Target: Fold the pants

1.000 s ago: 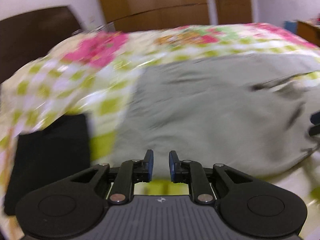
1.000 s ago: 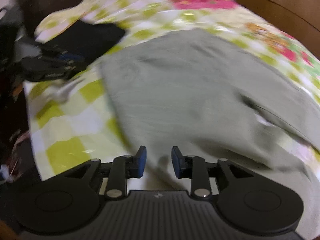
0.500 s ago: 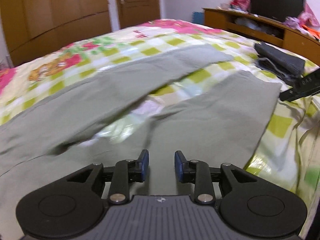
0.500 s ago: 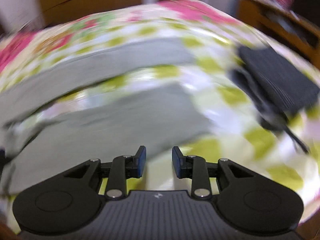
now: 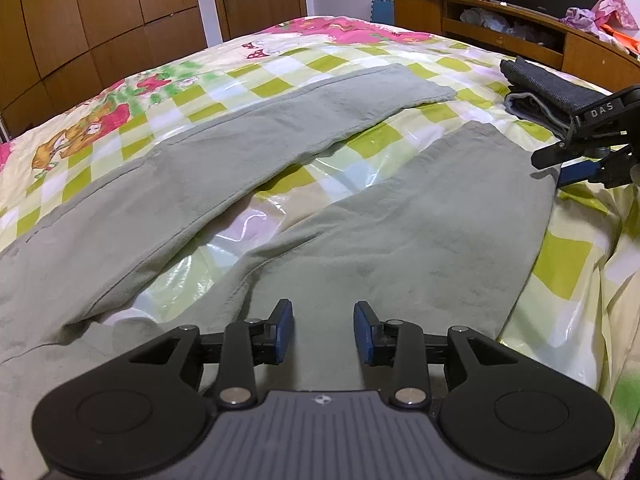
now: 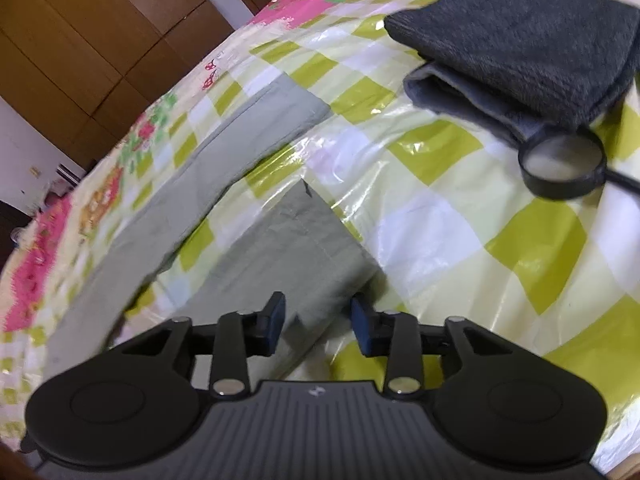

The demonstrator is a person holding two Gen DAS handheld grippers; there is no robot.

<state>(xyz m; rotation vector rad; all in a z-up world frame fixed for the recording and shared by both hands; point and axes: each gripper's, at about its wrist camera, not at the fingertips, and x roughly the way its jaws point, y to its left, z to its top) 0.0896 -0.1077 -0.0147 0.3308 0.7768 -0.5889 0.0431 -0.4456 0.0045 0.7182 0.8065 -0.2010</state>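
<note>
Grey-green pants lie spread flat on the bed, the two legs splayed apart. The far leg runs towards the back. My left gripper is open and empty, low over the near leg close to the crotch. My right gripper is open and empty over the hem corner of the near leg. It also shows at the right edge of the left wrist view. The far leg's hem lies beyond.
The bed has a green-checked, pink-flowered cover under glossy plastic. A folded dark grey garment lies near the bed's right edge, a black ring-shaped tool beside it. Wooden wardrobes and a desk stand behind.
Both grippers have swung from the waist end to the leg end. The right gripper has come down over the near leg's hem. Both jaws have stayed open.
</note>
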